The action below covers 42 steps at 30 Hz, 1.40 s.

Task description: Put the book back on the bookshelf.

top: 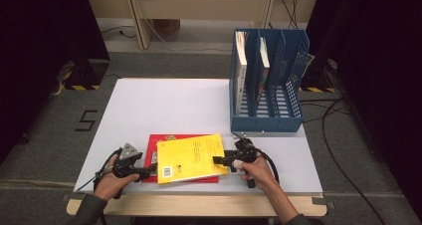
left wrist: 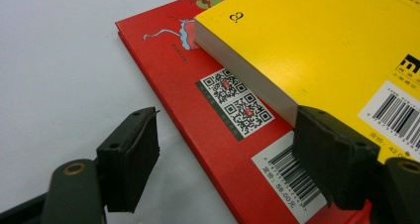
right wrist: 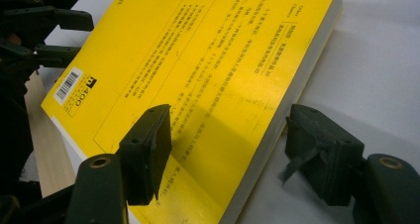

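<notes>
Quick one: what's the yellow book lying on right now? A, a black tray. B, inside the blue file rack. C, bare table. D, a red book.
D: the yellow book lies flat on the red book, whose cover and barcodes stick out beneath it.

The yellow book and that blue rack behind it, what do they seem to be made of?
Yellow book: looks like paper, a thick white page block under a smooth, slightly glossy card cover that catches light. Blue rack: probably moulded plastic, matte, with perforated lattice walls; painted metal cannot be ruled out.
</notes>
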Each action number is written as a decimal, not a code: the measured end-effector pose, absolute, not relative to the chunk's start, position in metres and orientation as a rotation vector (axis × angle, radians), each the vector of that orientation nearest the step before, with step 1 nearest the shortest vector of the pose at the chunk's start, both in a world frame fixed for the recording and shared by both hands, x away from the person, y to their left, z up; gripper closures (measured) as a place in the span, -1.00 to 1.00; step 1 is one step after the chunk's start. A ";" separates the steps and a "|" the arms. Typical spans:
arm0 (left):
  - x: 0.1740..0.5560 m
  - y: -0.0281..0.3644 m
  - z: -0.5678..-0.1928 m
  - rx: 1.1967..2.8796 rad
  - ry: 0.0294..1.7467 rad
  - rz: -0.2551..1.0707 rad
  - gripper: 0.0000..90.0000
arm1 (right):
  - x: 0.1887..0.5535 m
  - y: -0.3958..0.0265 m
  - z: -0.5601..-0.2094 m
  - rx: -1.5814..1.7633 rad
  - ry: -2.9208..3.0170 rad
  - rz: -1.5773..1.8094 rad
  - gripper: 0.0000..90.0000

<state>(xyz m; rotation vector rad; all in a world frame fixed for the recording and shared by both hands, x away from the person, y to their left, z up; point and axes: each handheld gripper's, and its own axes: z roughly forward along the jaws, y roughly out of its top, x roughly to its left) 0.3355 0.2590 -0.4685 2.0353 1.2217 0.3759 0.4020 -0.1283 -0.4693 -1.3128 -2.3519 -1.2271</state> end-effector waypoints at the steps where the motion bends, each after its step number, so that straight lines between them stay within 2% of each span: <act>1: 0.336 0.259 -0.468 2.035 1.222 0.376 -0.45 | 0.402 -0.128 -0.469 -1.313 -2.352 -1.227 -0.21; 3: 0.335 0.259 -0.469 2.034 1.225 0.379 -0.45 | 0.402 -0.127 -0.467 -1.329 -2.355 -1.204 -0.18; 4: 0.335 0.258 -0.469 2.032 1.230 0.379 -0.45 | 0.402 -0.129 -0.467 -1.374 -2.308 -1.206 -0.08; 5: 0.335 0.258 -0.469 2.032 1.230 0.379 -0.45 | 0.402 -0.129 -0.467 -1.374 -2.308 -1.206 -0.08; 6: 0.335 0.257 -0.468 2.032 1.232 0.381 -0.45 | 0.401 -0.131 -0.466 -1.410 -2.269 -1.234 0.02; 8: 0.335 0.257 -0.468 2.034 1.231 0.381 -0.44 | 0.399 -0.132 -0.462 -1.422 -2.245 -1.284 0.10; 15: 0.334 0.256 -0.468 2.035 1.229 0.391 -0.43 | 0.400 -0.134 -0.448 -1.392 -2.161 -1.413 0.18; 20: 0.335 0.255 -0.468 2.040 1.217 0.403 -0.43 | 0.408 -0.134 -0.445 -1.411 -2.134 -1.430 0.34; 23: 0.336 0.254 -0.469 2.038 1.217 0.401 -0.45 | 0.414 -0.132 -0.436 -1.405 -2.126 -1.441 0.37; 28: 0.338 0.254 -0.471 2.031 1.225 0.409 -0.61 | 0.432 -0.117 -0.401 -1.330 -2.195 -1.453 0.44; 34: 0.337 0.251 -0.470 2.039 1.219 0.424 -0.61 | 0.434 -0.092 -0.387 -1.220 -2.271 -1.319 0.48; 39: 0.338 0.252 -0.471 2.036 1.224 0.426 -0.67 | 0.432 -0.088 -0.375 -1.170 -2.319 -1.300 0.54; 42: 0.339 0.251 -0.471 2.034 1.203 0.391 -0.67 | 0.433 -0.082 -0.360 -1.091 -2.416 -1.280 0.57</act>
